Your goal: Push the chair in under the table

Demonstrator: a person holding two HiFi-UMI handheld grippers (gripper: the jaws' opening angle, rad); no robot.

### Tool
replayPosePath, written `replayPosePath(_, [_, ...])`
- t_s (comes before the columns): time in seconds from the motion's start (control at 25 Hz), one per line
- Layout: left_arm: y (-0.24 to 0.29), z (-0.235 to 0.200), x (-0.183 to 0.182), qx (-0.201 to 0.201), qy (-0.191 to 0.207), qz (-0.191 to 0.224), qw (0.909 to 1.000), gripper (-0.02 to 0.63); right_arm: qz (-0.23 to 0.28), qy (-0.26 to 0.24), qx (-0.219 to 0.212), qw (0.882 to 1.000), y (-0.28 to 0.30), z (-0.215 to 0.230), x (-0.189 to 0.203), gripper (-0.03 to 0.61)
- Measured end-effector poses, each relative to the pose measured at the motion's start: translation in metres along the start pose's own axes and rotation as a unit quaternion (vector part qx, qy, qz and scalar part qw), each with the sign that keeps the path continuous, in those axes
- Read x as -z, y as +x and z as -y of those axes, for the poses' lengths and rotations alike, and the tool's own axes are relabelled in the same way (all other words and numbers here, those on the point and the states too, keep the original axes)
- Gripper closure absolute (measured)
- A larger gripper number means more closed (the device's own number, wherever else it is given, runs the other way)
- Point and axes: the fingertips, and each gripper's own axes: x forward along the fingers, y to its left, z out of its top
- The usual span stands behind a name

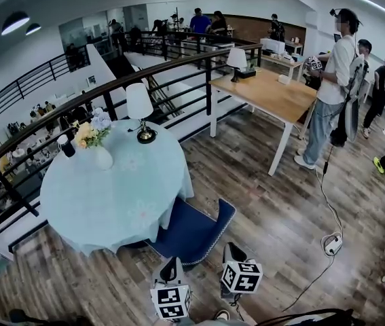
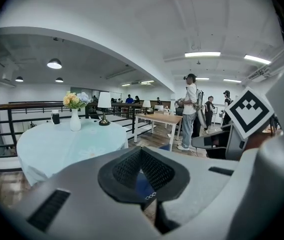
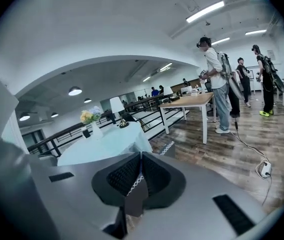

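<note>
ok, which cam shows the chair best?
Head view: the chair shows most of its blue seat, beside the round table. The left gripper view gives only a blue patch between the jaws of the left tool. The right gripper view shows just a trimmed edge in the right tool.

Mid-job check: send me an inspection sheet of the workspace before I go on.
Surface: wood floor, nothing seen in the chair's way.
Job's things: blue chair, seat front under the round table, back sticking out.
Clutter: flower vase, lamp and black cup on the tabletop.
Grippers: left gripper and right gripper, jaws together, behind the chair.
Cables: cable to power strip, right of chair.
Surroundings: railing; wooden table; person.
</note>
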Motion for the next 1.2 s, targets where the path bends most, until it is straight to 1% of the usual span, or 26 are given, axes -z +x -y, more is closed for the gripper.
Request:
replayPosePath(0.2, [0.0,0.02,-0.005,0.007,-0.004,0.003,1.0,0.615,0.01,-0.019,-0.049,0.999,-0.018,-0.015,-0.004,0.555])
replayPosePath(0.32, [0.0,0.028,-0.003,0.008,-0.008,0.0,0.9999,0.615,0.01,-0.033,-0.066,0.997,-0.025,-0.019,0.001,0.555])
replayPosePath(0.52, [-0.003,0.038,0.003,0.01,-0.012,-0.006,0.9999,0.615,0.003,-0.038,-0.071,0.997,-0.033,-0.016,0.014,0.557])
replayPosePath(0.76, [-0.008,0.044,0.004,0.013,-0.013,-0.007,0.9998,0.615,0.001,-0.044,-0.076,0.996,-0.042,-0.016,0.02,0.56])
replayPosePath(0.96, [-0.013,0.042,0.005,0.014,-0.011,-0.006,0.9998,0.615,-0.002,-0.072,-0.088,0.994,-0.047,-0.026,0.023,0.561])
replayPosePath(1.2, [-0.015,0.038,0.007,0.011,-0.019,-0.01,0.9997,0.615,-0.011,-0.073,-0.089,0.993,-0.046,-0.033,0.03,0.561])
